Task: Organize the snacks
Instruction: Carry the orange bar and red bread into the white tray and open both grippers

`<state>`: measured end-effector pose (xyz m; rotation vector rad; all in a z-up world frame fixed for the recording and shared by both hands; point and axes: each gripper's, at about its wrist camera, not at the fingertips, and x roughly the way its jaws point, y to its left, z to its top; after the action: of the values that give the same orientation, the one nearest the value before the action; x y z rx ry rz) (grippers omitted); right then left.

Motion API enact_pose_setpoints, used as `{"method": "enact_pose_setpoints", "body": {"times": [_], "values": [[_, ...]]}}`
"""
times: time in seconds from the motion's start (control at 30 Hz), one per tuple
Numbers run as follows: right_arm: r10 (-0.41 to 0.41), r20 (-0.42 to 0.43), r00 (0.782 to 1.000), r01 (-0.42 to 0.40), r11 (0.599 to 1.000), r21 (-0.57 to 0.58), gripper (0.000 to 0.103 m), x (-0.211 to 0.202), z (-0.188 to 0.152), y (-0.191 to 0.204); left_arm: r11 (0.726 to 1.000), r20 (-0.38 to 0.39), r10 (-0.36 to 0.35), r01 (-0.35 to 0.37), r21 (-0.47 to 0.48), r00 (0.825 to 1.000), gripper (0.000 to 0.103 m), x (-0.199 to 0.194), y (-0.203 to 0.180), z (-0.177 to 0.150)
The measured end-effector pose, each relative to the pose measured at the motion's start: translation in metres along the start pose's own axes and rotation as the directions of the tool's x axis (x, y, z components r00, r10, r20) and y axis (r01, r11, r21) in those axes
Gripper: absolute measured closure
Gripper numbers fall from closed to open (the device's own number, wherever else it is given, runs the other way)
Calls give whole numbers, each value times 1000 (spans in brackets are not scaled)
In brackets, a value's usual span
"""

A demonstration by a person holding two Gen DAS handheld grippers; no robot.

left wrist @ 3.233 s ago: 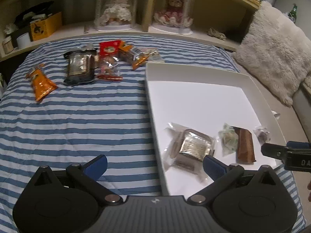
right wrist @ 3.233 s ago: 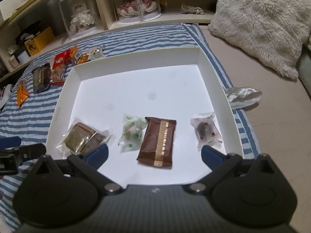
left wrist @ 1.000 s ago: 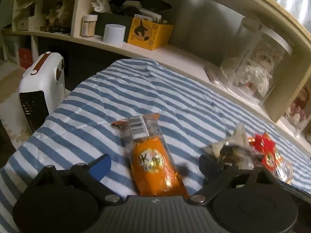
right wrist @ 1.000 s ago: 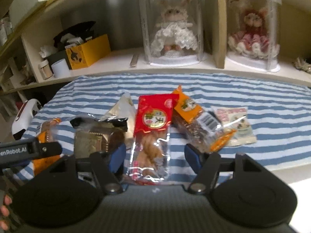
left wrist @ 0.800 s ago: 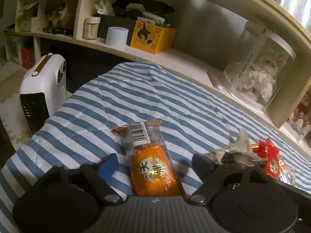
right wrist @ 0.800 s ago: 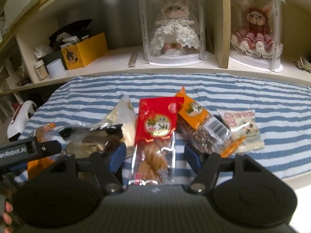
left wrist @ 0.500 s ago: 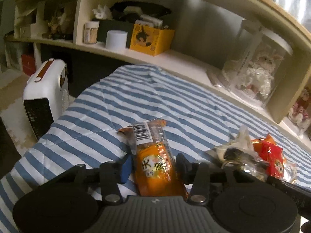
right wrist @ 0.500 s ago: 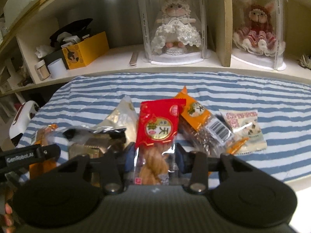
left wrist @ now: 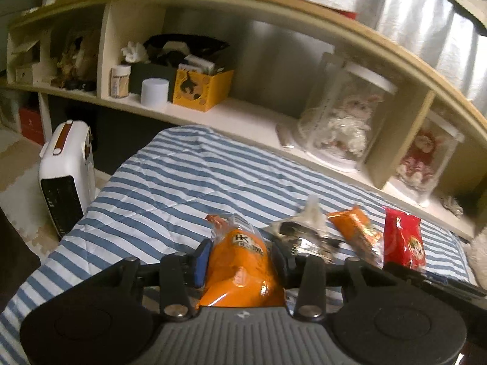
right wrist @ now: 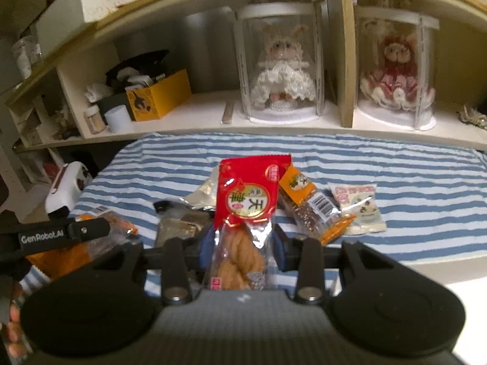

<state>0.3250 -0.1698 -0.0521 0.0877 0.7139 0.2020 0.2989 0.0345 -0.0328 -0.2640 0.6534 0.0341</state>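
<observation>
My left gripper (left wrist: pixel 240 258) has just closed on the glossy orange snack packet (left wrist: pixel 240 269); my right gripper (right wrist: pixel 242 248) has just closed on the crinkly red-topped twisted-pastry bag (right wrist: pixel 245 213), both above the striped quilt (right wrist: pixel 411 182).

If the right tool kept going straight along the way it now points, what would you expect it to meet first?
Probably the striped bedcover, just beyond the red packet the right tool grips; past that, the shelf with the white-dressed doll. Depth is uncertain.
</observation>
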Motion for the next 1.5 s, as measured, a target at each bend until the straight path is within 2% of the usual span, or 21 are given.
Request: {"method": "enact_pose_setpoints", "body": {"times": [0.53, 0.9, 1.2, 1.33, 1.5], "values": [[15, 73, 997, -19, 999, 44, 58, -110, -19, -37, 986, 10, -120, 119, 114, 993, 59, -84, -49, -28], [-11, 74, 997, 2, 993, 119, 58, -161, -54, -83, 954, 11, -233, 226, 197, 972, 59, -118, -92, -53], [-26, 114, 993, 9, 989, 146, 58, -199, -71, -111, 906, -36, -376, 376, 197, 926, 59, -116, -128, -73], [-30, 112, 993, 12, 987, 159, 58, -197, -74, -120, 901, -73, -393, 400, 170, 917, 59, -99, -138, -82], [-30, 32, 999, 24, 981, 191, 58, -168, -79, -133, 905, -109, -391, 404, 131, 914, 59, -70, -140, -92]]}}
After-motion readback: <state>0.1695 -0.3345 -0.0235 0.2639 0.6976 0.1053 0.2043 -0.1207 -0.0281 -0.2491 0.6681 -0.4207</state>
